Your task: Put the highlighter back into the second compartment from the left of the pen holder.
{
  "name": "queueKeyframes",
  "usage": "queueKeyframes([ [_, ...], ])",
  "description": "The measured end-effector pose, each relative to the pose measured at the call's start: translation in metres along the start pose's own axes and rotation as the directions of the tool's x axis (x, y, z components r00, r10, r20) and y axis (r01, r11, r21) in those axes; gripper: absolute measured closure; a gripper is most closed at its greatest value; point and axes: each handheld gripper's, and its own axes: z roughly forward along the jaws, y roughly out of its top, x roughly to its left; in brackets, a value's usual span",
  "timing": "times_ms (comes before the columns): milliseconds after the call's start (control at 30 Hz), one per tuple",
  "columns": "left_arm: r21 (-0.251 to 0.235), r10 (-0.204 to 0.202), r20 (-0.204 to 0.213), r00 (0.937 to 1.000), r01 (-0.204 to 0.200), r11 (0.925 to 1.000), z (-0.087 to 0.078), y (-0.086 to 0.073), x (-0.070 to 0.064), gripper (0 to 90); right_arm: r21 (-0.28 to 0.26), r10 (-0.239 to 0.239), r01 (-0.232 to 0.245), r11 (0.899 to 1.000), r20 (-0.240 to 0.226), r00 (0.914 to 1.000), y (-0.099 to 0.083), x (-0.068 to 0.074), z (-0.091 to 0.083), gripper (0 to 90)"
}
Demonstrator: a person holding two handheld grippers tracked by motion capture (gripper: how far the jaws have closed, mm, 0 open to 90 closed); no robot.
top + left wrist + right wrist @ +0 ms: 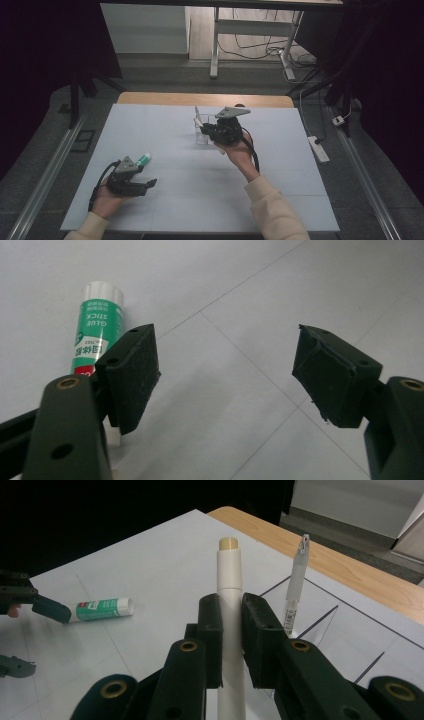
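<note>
White marker (229, 630) clamped upright in my right gripper (231, 625) — jaws pressed on its barrel, tan tip up, at the far middle of the table (165, 200), just beside a clear holder (202, 136) with a pen (296, 587). My left gripper (225, 375) gapes wide at near left — glue stick (97, 330) lying just beside one jaw, untouched.

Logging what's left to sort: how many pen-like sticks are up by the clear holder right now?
2. A white stick with a tan tip is clamped in the right gripper; a translucent pen stands in the clear holder. More may be hidden behind the gripper.
</note>
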Motion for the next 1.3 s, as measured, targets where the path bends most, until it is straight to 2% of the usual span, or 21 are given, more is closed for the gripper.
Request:
queueKeyframes([
  [1033, -0.002, -0.004, 0.005, 1.0000, 0.004, 1.0000, 0.000, 0.000, 0.000, 26.1, -0.073, -0.010, 0.012, 0.997, 0.032, 0.9994, 0.016, -0.012, 0.001, 78.4],
  [1300, -0.003, -0.004, 0.006, 1.0000, 0.004, 1.0000, 0.000, 0.000, 0.001, 26.1, -0.084, 0.006, -0.003, 0.996, 0.043, 0.9991, 0.019, -0.017, 0.002, 78.4],
])
